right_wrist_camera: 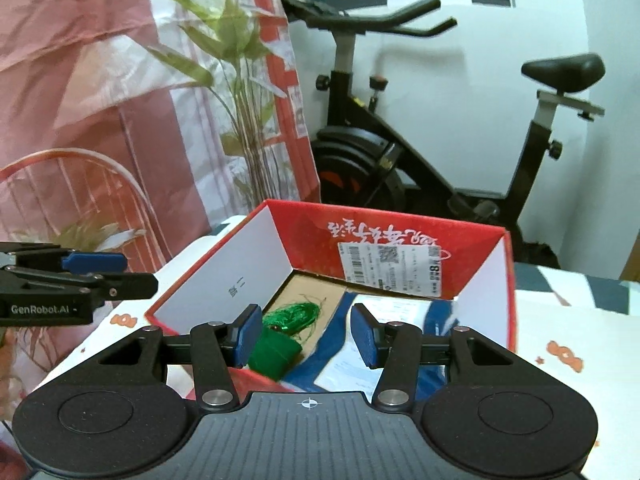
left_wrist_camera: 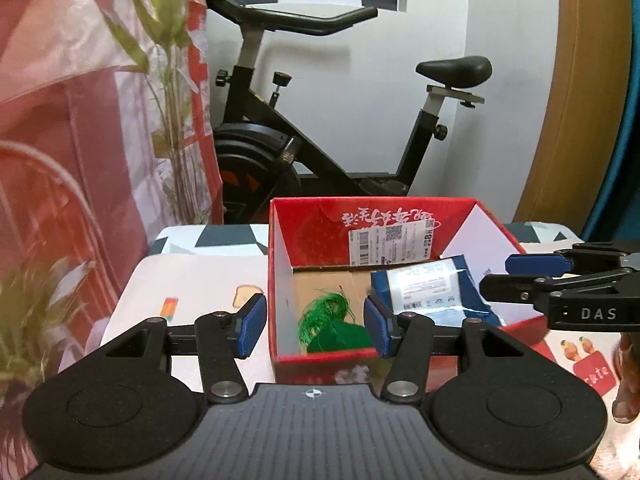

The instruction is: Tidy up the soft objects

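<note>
Both the left gripper (left_wrist_camera: 315, 319) and the right gripper (right_wrist_camera: 304, 334) stood spread and empty, just short of the red box (left_wrist_camera: 280, 280). Beyond their fingertips, inside it, lay a green soft bundle (left_wrist_camera: 332, 324) beside a blue packet (left_wrist_camera: 430, 290). Both looked light and yielding; the bundle's loose strands might snag, so pinching its thick middle seemed safest.

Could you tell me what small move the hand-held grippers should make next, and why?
Probably draw both back from the red box: the green bundle and blue packet already lie inside, and the left hand-held gripper and right hand-held gripper are empty.
</note>
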Available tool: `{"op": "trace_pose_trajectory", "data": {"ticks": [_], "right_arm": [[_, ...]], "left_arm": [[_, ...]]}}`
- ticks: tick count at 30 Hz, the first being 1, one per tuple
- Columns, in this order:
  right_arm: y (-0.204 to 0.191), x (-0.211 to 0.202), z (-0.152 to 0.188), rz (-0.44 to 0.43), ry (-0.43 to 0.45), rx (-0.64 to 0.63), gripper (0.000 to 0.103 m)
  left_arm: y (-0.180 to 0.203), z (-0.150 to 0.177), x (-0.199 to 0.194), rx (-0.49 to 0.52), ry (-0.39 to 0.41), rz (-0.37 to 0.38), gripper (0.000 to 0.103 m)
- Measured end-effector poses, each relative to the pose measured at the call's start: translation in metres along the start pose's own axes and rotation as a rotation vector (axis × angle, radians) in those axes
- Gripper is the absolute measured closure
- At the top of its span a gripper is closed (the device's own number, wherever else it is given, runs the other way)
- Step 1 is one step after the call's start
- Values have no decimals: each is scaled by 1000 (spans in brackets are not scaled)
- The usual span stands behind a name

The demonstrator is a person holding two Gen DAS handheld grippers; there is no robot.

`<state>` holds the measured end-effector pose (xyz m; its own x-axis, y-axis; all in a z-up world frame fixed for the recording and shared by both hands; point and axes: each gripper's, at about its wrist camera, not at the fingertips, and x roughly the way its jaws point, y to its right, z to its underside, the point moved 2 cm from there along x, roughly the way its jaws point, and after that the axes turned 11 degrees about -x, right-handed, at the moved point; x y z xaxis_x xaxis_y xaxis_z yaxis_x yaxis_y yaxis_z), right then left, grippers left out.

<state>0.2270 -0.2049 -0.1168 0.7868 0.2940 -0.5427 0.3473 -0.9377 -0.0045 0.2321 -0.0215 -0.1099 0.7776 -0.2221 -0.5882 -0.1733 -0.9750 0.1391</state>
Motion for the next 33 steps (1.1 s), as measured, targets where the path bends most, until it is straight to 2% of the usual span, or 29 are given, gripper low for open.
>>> {"op": "trace_pose_trajectory", "data": {"ticks": [8, 13, 18, 23, 26, 28, 33], "right_arm": [[-12, -48, 23, -2, 55, -26, 57], [-17, -59, 48, -18, 48, 1, 57], [-15, -48, 82, -33, -15, 87, 57], [-23, -32, 117, -46, -80, 117, 57], [-26, -23, 134, -33, -118, 136, 57], [-31, -19, 144, -18, -137, 118, 57], [-32, -18, 155, -13, -143, 127, 56]], "left_arm": [[15, 37, -19, -18, -35, 34, 47], [25, 65, -13, -57, -92, 50, 48], [27, 93, 2, -127, -151, 66, 52], [25, 114, 3, -160, -177, 76, 55], [21, 124, 4, -185, -194, 85, 62], [20, 127, 6, -194, -205, 92, 71], [18, 137, 8, -192, -217, 94, 72]]}}
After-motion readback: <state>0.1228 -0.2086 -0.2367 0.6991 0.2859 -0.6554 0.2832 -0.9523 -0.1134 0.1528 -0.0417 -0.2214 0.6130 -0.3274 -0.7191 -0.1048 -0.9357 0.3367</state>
